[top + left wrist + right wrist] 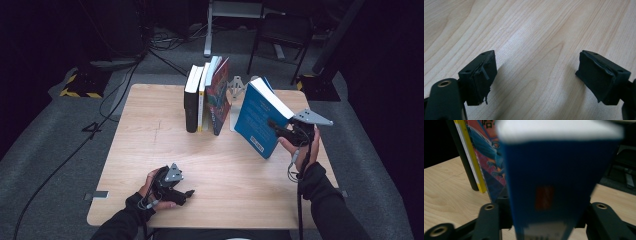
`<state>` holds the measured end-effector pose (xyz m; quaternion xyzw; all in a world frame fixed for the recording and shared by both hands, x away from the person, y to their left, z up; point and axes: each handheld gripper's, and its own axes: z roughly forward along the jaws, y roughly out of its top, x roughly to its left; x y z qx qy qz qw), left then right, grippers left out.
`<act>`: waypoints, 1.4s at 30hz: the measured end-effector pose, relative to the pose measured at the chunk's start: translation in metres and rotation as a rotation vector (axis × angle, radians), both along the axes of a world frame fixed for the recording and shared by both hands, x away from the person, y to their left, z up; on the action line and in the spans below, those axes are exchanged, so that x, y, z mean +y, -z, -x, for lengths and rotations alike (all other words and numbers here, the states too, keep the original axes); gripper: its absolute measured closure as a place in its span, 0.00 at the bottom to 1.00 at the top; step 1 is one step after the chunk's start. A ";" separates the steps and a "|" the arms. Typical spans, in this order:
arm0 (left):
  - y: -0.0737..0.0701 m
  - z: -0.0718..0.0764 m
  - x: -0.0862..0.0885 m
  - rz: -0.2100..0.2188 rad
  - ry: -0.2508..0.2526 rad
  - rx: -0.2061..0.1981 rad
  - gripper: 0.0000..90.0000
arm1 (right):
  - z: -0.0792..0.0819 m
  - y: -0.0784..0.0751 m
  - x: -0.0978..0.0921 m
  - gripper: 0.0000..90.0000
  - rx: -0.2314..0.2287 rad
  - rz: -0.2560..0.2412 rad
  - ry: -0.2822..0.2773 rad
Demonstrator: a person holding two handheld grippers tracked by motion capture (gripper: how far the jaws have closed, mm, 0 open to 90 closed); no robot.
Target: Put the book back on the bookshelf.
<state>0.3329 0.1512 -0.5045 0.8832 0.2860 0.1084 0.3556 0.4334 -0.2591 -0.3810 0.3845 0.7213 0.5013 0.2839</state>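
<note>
A blue book point(257, 120) hangs tilted above the right side of the wooden table point(150, 150), with my right gripper point(282, 131) shut on its spine edge. In the right gripper view the blue book point(549, 185) stands blurred between the two jaws. A row of upright books point(206, 97) stands at the table's far middle, the colourful one point(487, 162) nearest the held book. My left gripper point(182, 194) rests low at the front left, open, its pads point(482, 77) wide apart over bare wood.
A small metal bookend point(235, 89) stands just right of the book row. A chair point(282, 35) and desk legs stand on the grey floor beyond the table. Cables run across the floor at the left.
</note>
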 end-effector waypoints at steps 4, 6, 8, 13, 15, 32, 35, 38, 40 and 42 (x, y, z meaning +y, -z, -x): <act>0.000 0.000 0.000 0.000 0.000 0.000 0.18 | -0.001 0.013 -0.005 0.50 0.020 -0.022 -0.003; 0.000 0.000 0.000 0.000 0.000 0.000 0.18 | -0.004 0.023 -0.006 0.51 0.030 -0.030 -0.012; 0.000 0.000 0.000 0.000 -0.001 0.000 0.18 | -0.006 0.033 -0.006 0.53 0.049 -0.046 -0.032; 0.000 0.000 0.000 0.003 -0.003 0.002 0.18 | -0.007 0.037 -0.001 0.66 0.013 -0.034 -0.045; 0.000 0.000 0.000 0.003 -0.002 0.002 0.18 | -0.008 0.036 0.001 0.67 0.008 -0.013 -0.041; -0.001 -0.002 -0.001 -0.008 0.006 0.012 0.18 | -0.042 -0.002 0.030 0.68 0.039 0.050 -0.019; -0.001 -0.002 -0.001 -0.010 0.007 0.012 0.18 | -0.049 -0.008 0.036 0.68 0.036 0.057 -0.010; -0.001 -0.002 -0.002 -0.011 0.006 0.014 0.18 | -0.057 -0.014 0.043 0.68 0.030 0.075 -0.013; -0.001 -0.002 -0.001 -0.011 0.010 0.014 0.18 | -0.062 -0.018 0.048 0.68 0.029 0.090 -0.014; -0.001 -0.002 -0.001 -0.011 0.012 0.014 0.18 | -0.065 -0.021 0.050 0.68 0.018 0.087 -0.014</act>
